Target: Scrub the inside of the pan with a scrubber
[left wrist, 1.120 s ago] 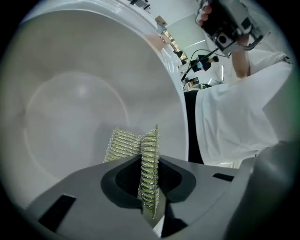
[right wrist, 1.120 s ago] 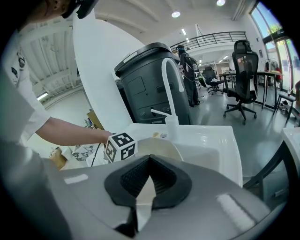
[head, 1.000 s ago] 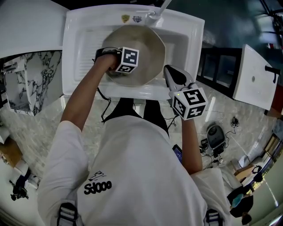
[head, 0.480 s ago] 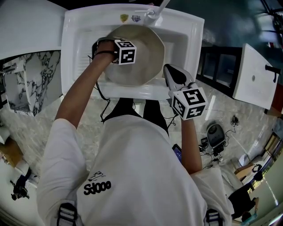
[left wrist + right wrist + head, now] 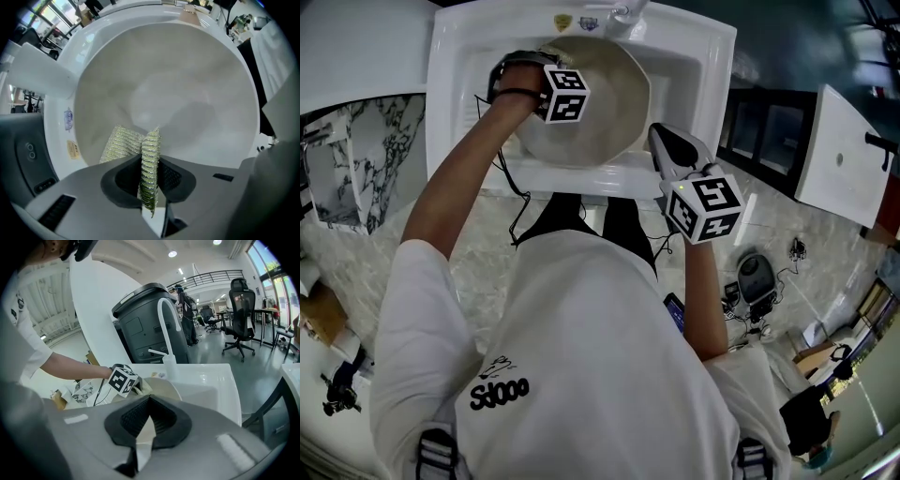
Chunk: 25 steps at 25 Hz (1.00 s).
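Note:
A wide cream pan [image 5: 609, 103] lies tilted in the white sink [image 5: 698, 70]. My left gripper [image 5: 565, 94] reaches into it from the left, near the back rim. It is shut on a folded silver-green mesh scrubber [image 5: 124, 143], which presses on the pan's inner wall [image 5: 187, 84] just past the left gripper's [image 5: 150, 161] tips. My right gripper [image 5: 660, 141] sits at the pan's near right edge, over the sink's front rim. The right gripper's [image 5: 149, 401] jaws stand closed with a thin cream strip between them, seemingly the pan's rim. The pan [image 5: 164, 385] shows beyond them.
A white faucet [image 5: 166, 315] rises at the back of the sink [image 5: 211, 380]. Behind it stands a black bin [image 5: 140, 329]. White counter flanks the sink on the left [image 5: 356, 47]. Office chairs [image 5: 241, 310] stand far off; cables and gear lie on the floor [image 5: 757, 286].
The left gripper slid with the scrubber from the pan's middle left toward its back rim. The right gripper stayed at the pan's near right edge.

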Tool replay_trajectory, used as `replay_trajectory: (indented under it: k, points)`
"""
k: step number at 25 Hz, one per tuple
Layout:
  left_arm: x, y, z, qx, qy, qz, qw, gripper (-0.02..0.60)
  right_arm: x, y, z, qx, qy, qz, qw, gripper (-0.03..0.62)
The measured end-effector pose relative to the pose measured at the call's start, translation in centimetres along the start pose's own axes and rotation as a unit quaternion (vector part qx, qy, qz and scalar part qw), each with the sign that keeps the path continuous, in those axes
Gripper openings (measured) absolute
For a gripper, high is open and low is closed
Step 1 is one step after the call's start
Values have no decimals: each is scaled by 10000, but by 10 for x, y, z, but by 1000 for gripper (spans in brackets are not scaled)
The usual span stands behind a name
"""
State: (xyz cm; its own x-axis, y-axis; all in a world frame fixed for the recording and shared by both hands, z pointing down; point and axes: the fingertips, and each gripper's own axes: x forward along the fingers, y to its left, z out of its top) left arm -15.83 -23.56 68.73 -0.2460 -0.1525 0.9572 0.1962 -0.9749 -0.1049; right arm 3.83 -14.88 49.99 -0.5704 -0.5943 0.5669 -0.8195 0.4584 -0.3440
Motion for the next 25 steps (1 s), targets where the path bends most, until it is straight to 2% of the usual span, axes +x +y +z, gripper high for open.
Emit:
replay_trajectory:
  k: [2, 5, 10, 13, 18, 20, 21, 22, 25]
  points:
    - [-1, -17, -11, 11, 218, -415, 9989, 64, 0, 2, 1, -10, -11, 22, 10000, 8]
    - [-3, -48, -18, -295, 234, -1259, 9913, 64, 0, 1, 3, -65, -2, 48, 10000, 9]
    - [-14, -87, -21, -765, 115, -2370, 9684, 63, -1, 3, 11, -4, -123, 140, 9998, 9]
    - [-21, -106, -15, -1091, -207, -2953, 9489, 61, -5, 4, 24, 142, -304, 203, 9992, 9]
    - [-37, -124, -6, -1444, -724, -3394, 9267, 60, -20, -1, 41, 95, -524, 161, 9984, 9]
    - [-47, -131, 1, -1613, -1062, -3616, 9121, 61, -27, -7, 48, 73, -626, 92, 9980, 9]
    - [-52, -135, 7, -1711, -1293, -3750, 9019, 61, -31, -11, 52, 47, -684, 30, 9976, 9]
    - [-58, -140, 15, -1818, -1559, -3899, 8892, 60, -36, -16, 55, 10, -736, -60, 9973, 8]
    - [-76, -157, 42, -2147, -2366, -4338, 8425, 61, -51, -31, 63, -122, -842, -368, 9957, 9]
